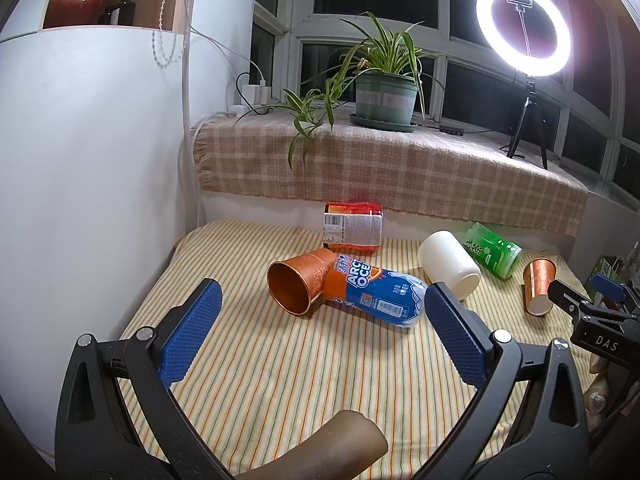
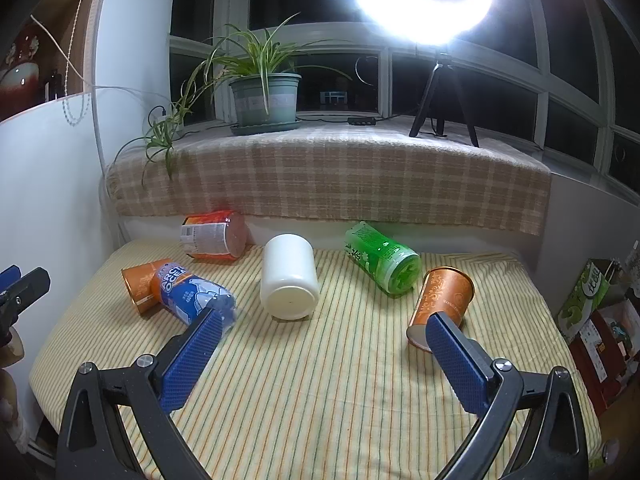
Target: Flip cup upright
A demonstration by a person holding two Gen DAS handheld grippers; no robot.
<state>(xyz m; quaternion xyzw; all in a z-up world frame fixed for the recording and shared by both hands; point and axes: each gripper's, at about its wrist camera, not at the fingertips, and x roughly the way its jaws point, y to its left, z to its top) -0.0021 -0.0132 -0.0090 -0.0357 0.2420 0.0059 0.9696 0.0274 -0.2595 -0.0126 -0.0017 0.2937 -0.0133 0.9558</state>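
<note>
Several cups and bottles lie on their sides on the striped cloth. An orange cup point(image 1: 298, 284) lies with its mouth toward my left gripper point(image 1: 320, 312), which is open and empty a little short of it; it also shows in the right wrist view point(image 2: 140, 284). A white cup point(image 2: 289, 282) lies in the middle, base toward me; it also shows in the left wrist view point(image 1: 450, 265). A second orange cup point(image 2: 440, 304) lies at the right, just beyond the right finger of my open, empty right gripper point(image 2: 326, 338); in the left wrist view it point(image 1: 538, 286) lies far right.
A blue Arctic Ocean bottle point(image 1: 376, 290) leans against the left orange cup. A green bottle point(image 2: 382, 258) and an orange-red bottle point(image 2: 216, 234) lie near the back. A checked-cloth sill point(image 2: 328, 176) with a potted plant point(image 2: 266, 98) and ring light point(image 1: 524, 26) stands behind. A white wall point(image 1: 88, 180) is at the left.
</note>
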